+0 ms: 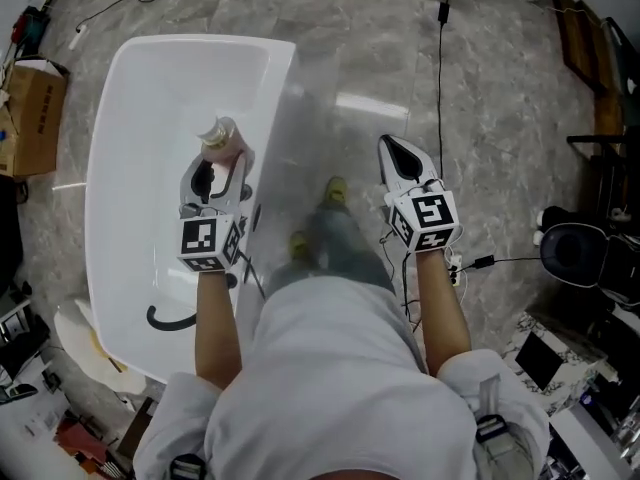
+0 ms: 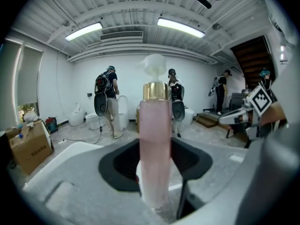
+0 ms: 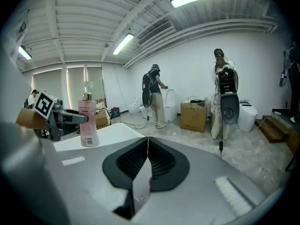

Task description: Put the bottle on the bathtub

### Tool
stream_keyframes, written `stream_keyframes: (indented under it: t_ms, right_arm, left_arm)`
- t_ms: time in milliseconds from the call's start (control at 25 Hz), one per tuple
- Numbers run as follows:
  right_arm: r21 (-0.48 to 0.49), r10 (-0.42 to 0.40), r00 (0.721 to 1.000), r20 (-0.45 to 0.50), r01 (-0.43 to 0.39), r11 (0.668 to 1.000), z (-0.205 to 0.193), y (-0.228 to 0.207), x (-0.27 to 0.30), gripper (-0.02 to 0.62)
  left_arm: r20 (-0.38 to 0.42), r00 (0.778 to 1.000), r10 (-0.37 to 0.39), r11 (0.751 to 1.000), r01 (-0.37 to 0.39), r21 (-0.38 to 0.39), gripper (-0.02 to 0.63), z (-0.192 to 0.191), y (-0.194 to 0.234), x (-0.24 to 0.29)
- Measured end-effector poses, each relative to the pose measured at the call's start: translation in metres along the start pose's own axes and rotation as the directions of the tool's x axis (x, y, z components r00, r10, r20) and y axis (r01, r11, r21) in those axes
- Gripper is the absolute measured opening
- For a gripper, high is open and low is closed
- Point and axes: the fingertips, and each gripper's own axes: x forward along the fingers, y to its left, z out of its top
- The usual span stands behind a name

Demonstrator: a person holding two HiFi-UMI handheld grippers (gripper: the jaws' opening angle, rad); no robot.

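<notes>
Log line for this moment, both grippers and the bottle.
left gripper: shut on bottle | bottle: upright, over bathtub | right gripper: jaws shut, empty, over floor

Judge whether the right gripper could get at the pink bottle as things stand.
Probably yes: only open air lies between the right gripper and the bottle. But its jaws are together, and the left gripper is clamped on the bottle.

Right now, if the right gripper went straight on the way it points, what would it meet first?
Most likely the grey marbled stone floor: the shut right gripper points over bare floor, right of the white bathtub. Depth is hard to judge.
</notes>
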Motion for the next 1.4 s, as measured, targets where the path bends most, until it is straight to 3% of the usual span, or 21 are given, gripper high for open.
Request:
stream_keyframes:
  t_ms: [200,480,1000,1400]
  right_arm:
    - [-0.021,0.045,0.998,-0.036,-0.046,0.999,-0.007,-0.024,0.06,0.005]
    - [-0.02,0.061,0.993,-0.106,-0.063,0.998,-0.049,-0.062,0.115,0.005]
    - [0.026,0.136,0.979,-0.154,-0.134,0.991,-0.088,-0.076,0.205,0.005]
    - [0.043,0.147,0.973,-0.179,-0.142,0.989,-0.111,-0.098,0.249,0.004]
  left_arm:
    - [-0.027,1.0,0.014,1.0,-0.014,-0.024,0.202,-0.022,0.02,0.06]
    - [-0.046,0.998,0.038,0.998,-0.04,-0.038,0.202,-0.056,0.035,0.13]
    - [-0.085,0.995,0.061,0.996,-0.066,-0.061,0.202,-0.114,0.069,0.222]
    - [-0.094,0.993,0.076,0.994,-0.083,-0.074,0.202,-0.14,0.091,0.281]
